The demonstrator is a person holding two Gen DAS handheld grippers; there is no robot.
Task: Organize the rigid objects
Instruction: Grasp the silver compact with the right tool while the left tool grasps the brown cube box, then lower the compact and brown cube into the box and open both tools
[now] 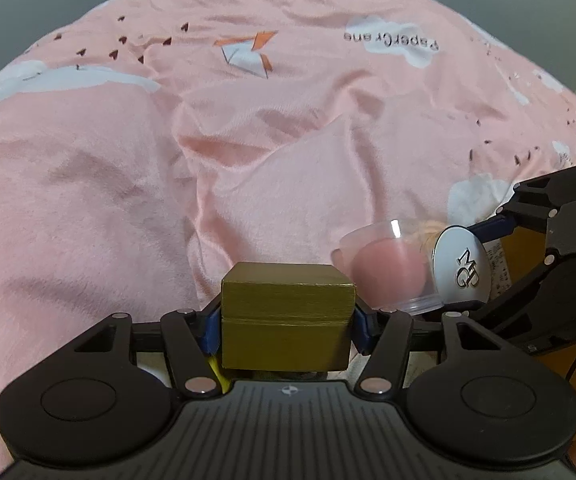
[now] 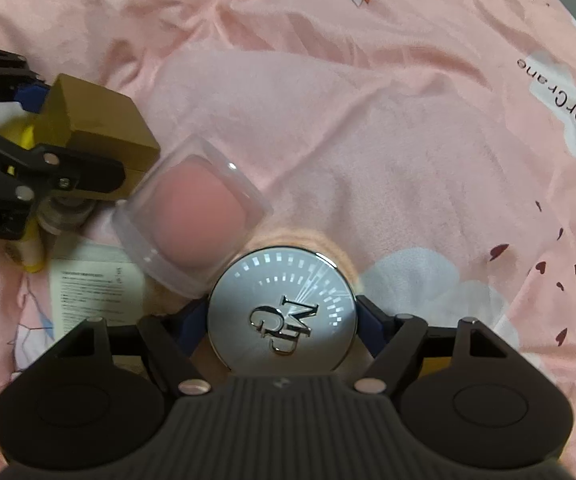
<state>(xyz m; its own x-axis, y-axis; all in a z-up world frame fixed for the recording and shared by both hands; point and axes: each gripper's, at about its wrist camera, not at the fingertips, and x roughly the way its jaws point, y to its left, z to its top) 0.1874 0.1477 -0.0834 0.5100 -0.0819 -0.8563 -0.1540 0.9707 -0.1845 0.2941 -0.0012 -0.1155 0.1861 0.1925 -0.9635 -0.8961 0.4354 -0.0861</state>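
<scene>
In the left wrist view, a gold box [image 1: 286, 320] sits between the blue pads of my left gripper [image 1: 286, 332], which is shut on its two sides. Seen from the right wrist, the same box [image 2: 100, 120] and left gripper [image 2: 72, 136] are at the far left. My right gripper [image 2: 282, 316] is shut on a round silver compact [image 2: 284, 316] with raised letters on its lid. The compact [image 1: 461, 268] and right gripper [image 1: 483, 268] also show at the right of the left wrist view. A clear case holding a pink sponge [image 2: 192, 212] lies between the box and the compact.
Everything lies on a rumpled pink duvet [image 2: 367, 120] with cloud and crane prints. A yellow tube [image 2: 32, 248], a small jar [image 2: 64, 212] and a white printed box [image 2: 96, 292] lie under and beside the left gripper. A peach puff [image 2: 327, 244] lies behind the compact.
</scene>
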